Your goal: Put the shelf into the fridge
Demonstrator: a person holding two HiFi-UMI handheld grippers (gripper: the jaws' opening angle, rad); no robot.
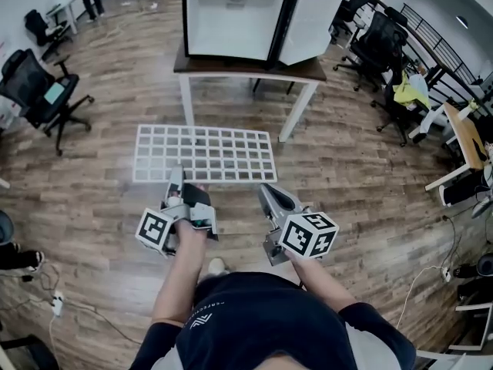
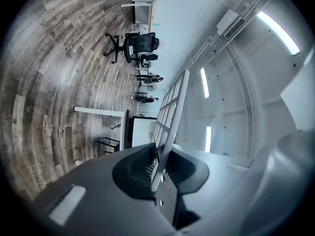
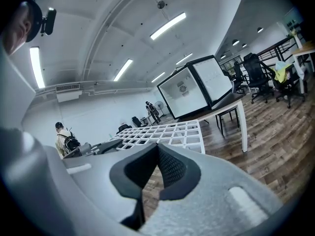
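Observation:
A white grid shelf (image 1: 204, 153) hangs level over the wooden floor in front of me. My left gripper (image 1: 179, 179) is shut on its near edge, and in the left gripper view the shelf (image 2: 170, 117) runs edge-on out of the pads (image 2: 147, 168). My right gripper (image 1: 266, 190) is shut, its tips at the shelf's near right edge; nothing shows between its pads (image 3: 170, 168). From there the shelf (image 3: 162, 134) spreads just beyond the tips. The small fridge (image 1: 231, 18) stands on a table (image 1: 246, 69) ahead, its door (image 1: 312, 25) swung open to the right.
Black office chairs stand at the left (image 1: 38, 91) and at the back right (image 1: 381, 41). A desk (image 1: 466, 137) and floor cables (image 1: 439, 268) lie to the right, a power strip (image 1: 55, 305) at the lower left. A person (image 3: 64, 139) stands far off.

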